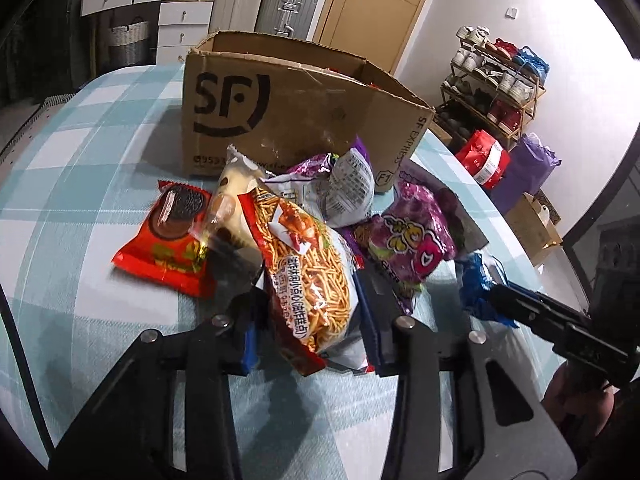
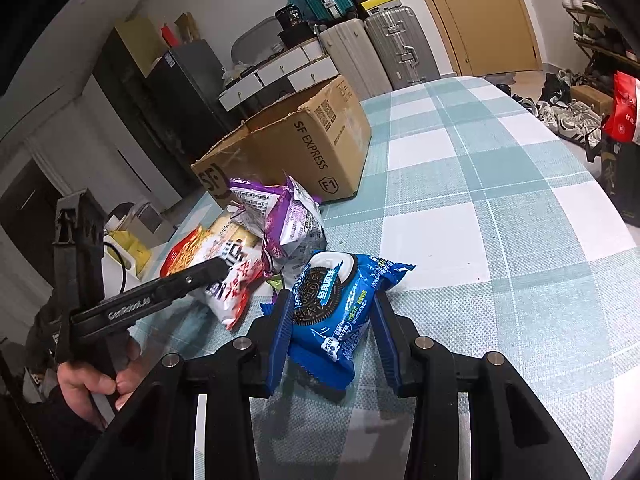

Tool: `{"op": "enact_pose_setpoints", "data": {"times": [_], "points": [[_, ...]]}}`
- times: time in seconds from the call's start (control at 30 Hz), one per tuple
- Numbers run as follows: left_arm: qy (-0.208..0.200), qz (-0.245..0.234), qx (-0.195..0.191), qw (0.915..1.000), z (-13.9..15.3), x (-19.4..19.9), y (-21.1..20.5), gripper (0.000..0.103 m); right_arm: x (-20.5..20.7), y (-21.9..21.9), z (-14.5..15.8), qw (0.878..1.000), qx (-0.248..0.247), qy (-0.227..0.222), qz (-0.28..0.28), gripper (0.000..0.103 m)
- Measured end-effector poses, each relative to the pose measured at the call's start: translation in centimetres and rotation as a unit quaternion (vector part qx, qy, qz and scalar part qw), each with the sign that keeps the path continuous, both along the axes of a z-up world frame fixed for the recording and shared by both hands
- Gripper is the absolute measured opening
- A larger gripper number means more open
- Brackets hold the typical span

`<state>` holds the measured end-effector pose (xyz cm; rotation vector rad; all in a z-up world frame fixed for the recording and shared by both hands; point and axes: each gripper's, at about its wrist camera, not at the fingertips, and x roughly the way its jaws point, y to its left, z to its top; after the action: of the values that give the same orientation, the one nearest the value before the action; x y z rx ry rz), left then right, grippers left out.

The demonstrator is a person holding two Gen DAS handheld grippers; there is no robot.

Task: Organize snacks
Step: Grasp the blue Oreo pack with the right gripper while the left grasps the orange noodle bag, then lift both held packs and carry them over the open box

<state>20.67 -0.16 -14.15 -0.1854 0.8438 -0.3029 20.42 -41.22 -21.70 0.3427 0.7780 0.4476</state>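
Gripping is observed at both sets of fingers. The left gripper point(image 1: 308, 300) is seen closed upon a noodle-stick snack bag point(image 1: 308, 264), its blue fingers point(image 1: 250, 348) pressed against the bag's two sides. The bag is orange and red with a clear lower panel, printed with thin fried sticks and white characters, and is held upright between the fingers. The right gripper point(image 2: 332, 320) is closed upon a blue Oreo pack point(image 2: 336, 316); a black sandwich cookie and a white swirl are printed on it, and its crimped lower end is projected toward the camera between the blue fingers point(image 2: 280, 340).

Just beyond the left fingers, a red cookie pack point(image 1: 168, 236) is noted to the left, a cream-coloured packet point(image 1: 236, 192) behind the held bag, a white-and-purple bag point(image 1: 340, 188) further back, and a magenta candy bag point(image 1: 412, 236) to the right. All are laid on the desk point(image 1: 80, 160), which is covered by a teal and white checked cloth. An open cardboard box point(image 1: 280, 112) marked SF is stood behind the pile. A hand point(image 2: 92, 384) is seen on the left gripper's handle.
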Motion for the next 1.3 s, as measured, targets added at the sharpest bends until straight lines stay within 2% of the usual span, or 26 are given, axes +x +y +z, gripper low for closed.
{"op": "enact_pose_setpoints", "data": {"times": [0.6,0.77,0.97,1.07,1.23,1.3], "points": [[-0.025,-0.001,-0.019,0.9995,1.9,-3.9,2.8,0.037,-1.6,1.8,3.2,0.999,-0.017,-0.030,0.009,0.039],[-0.032,0.001,-0.022,0.9992,2.6,-4.6,3.5,0.037,-2.0,2.4,4.2,0.999,-0.019,-0.041,0.015,0.033],[-0.034,0.001,-0.028,0.9990,3.0,-5.1,4.0,0.037,-1.6,3.2,3.1,0.999,-0.040,-0.018,0.011,0.033],[-0.035,0.003,-0.029,0.9990,3.0,-5.2,4.1,0.037,-1.6,3.5,2.6,0.998,-0.066,-0.010,0.005,0.033],[-0.035,0.005,-0.036,0.9987,3.0,-5.4,4.7,0.037,-1.7,4.5,1.2,0.993,-0.117,0.002,0.001,0.046],[-0.035,0.005,-0.037,0.9987,3.0,-5.6,4.8,0.037,-1.5,4.7,0.7,0.992,-0.125,0.011,0.001,0.047]]}}
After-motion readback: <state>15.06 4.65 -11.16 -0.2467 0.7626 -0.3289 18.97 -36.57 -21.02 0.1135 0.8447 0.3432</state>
